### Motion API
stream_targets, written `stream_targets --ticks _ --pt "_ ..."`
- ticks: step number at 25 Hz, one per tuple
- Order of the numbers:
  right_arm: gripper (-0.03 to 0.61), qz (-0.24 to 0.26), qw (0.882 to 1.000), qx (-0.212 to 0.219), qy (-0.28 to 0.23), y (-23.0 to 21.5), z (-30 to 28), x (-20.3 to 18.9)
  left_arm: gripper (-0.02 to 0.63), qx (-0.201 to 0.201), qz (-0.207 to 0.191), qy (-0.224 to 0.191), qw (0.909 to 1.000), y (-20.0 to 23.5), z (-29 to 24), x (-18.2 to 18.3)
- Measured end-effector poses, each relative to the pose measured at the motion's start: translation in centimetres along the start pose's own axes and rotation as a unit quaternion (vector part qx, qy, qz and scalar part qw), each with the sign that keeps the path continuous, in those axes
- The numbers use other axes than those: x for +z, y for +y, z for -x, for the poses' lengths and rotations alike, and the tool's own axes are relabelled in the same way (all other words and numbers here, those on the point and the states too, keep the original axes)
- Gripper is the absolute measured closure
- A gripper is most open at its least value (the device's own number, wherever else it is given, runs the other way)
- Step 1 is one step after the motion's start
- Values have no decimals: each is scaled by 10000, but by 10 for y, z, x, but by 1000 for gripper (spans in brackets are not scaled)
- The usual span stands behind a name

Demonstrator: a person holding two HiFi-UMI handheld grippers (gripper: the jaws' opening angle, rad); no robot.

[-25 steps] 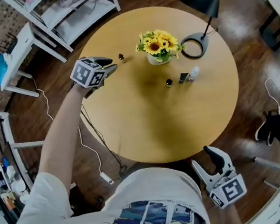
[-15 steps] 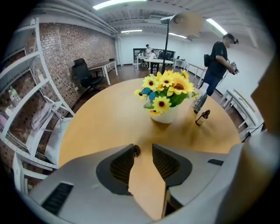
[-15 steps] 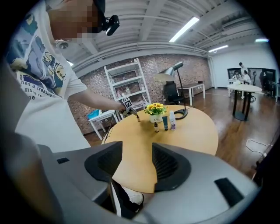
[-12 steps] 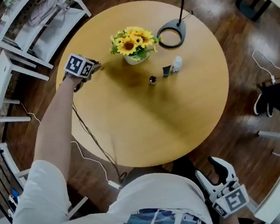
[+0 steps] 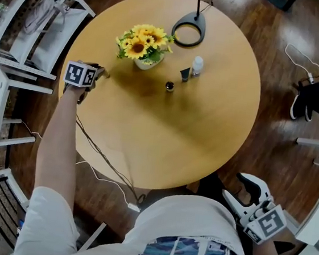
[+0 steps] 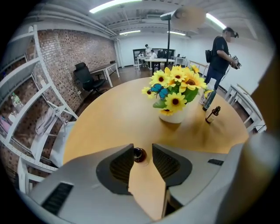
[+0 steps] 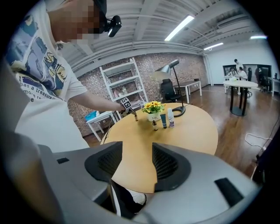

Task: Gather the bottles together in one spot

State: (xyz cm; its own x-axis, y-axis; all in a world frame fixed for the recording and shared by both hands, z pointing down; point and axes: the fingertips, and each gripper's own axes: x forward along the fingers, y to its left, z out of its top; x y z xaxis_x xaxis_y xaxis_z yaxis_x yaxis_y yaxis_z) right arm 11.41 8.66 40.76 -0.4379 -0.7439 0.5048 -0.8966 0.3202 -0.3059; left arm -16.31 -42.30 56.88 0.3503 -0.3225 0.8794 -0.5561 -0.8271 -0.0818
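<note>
The lone bottle (image 6: 139, 154), small with a dark cap, is standing upright at the 9 o'clock edge of the table (image 5: 163, 147), well apart from the other three. I am holding my left gripper (image 6: 142, 148) over it, pointing steeply down, and the bottle is sitting between the jaw tips. The jaws have just been opening a little and are standing narrow. The bottle is sitting close against one pad, a small gap is showing at the other, and the pads are not pressing on it.

Taking the table centre as the dial, the other three are grouped just off centre toward 1 o'clock:
- a brown bottle (image 5: 169, 86), nearest the centre;
- a dark tube (image 5: 185, 74), just beyond it;
- a white bottle (image 5: 197, 65), just beside the tube on its 1 o'clock side.

All three are standing upright and near one another.

The flowers (image 5: 140, 43), in a white pot, are standing at 11 o'clock, between the lone bottle and the group. The lamp base (image 5: 188, 33), a dark ring, is lying at 12 o'clock.

I am holding my right gripper (image 7: 137, 148) off the table, beyond its 5 o'clock edge, beside my torso. Its jaws are standing wide apart with nothing between them.
</note>
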Motion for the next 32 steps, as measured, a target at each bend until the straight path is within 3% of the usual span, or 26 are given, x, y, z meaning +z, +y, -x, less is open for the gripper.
stream_targets --ticks 7,11,17,19,22,27,32 --pt "345 42 9999 106 -18 -5 -9 6 479 -11 -203 -14 9998 -4 3 -4" --pt "345 54 9998 171 -1 -8 -14 5 479 40 -120 -14 9999 2 3 -8" --pt "345 -17 9999 150 49 -11 -13 0 479 -110 -128 426 9989 -1 -8 -25" --pt "345 -26 9998 165 53 -12 -12 -1 526 -43 -143 477 9988 1 -11 -26" --pt "345 -21 9998 167 71 -14 -11 -3 534 -2 -250 500 9984 -2 -12 -24" --pt "345 11 9997 230 45 -15 -9 -3 535 -88 -514 494 9974 -20 1 -17" --pt "345 127 9990 418 -82 -15 -3 0 535 -320 -823 326 9956 -67 30 -6"
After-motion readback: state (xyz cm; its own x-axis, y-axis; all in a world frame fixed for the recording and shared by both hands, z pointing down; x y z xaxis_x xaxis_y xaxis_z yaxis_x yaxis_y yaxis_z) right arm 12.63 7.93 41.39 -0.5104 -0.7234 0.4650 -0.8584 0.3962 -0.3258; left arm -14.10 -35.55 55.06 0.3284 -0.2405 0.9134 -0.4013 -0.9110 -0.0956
